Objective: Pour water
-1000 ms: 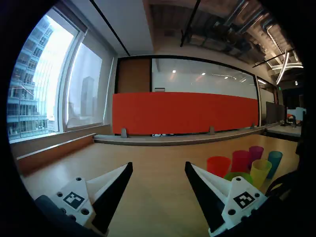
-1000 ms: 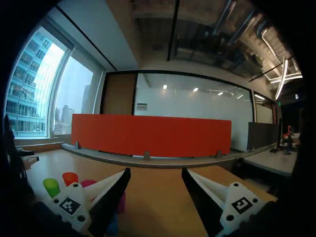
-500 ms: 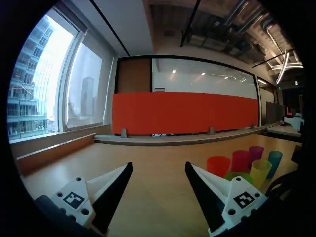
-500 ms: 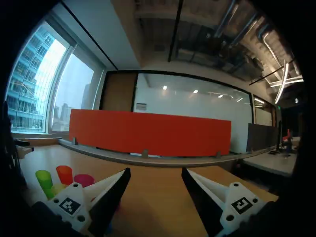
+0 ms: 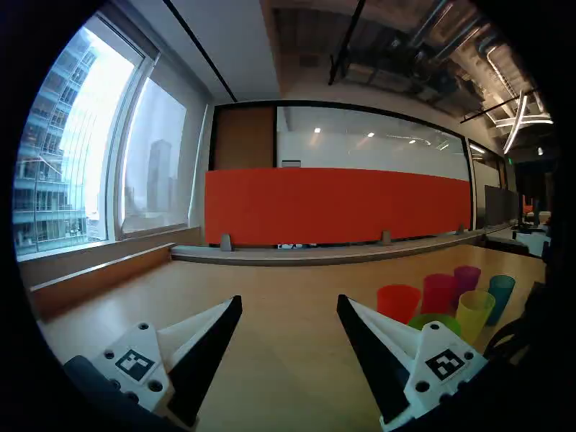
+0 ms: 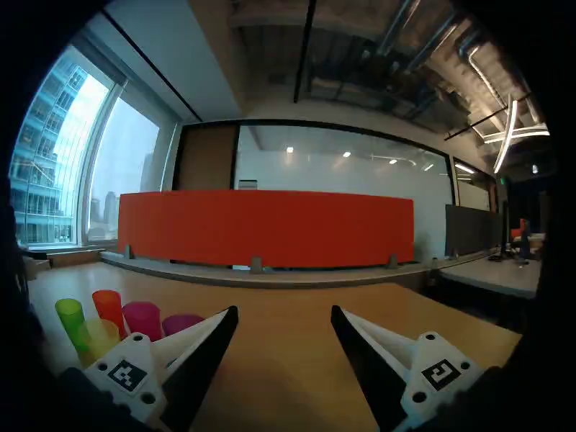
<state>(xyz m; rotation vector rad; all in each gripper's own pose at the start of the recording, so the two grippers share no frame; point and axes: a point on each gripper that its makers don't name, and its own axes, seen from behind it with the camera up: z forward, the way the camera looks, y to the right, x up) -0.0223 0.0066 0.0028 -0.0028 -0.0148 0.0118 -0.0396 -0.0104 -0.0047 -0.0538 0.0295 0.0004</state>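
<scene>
The left gripper [image 5: 288, 299] hangs over the light wooden desk [image 5: 281, 353], jaws spread wide with nothing between them. The cluster of coloured translucent plastic cups [image 5: 438, 292] stands on the desk at about 2 o'clock from it, just beyond its right finger. The right gripper [image 6: 284, 309] is equally wide and empty. The cups sit at its 10 o'clock, the purple cup [image 6: 180, 323] partly behind its left finger.

Orange partition [image 5: 335, 205] beyond wooden table [image 5: 288, 345]
</scene>
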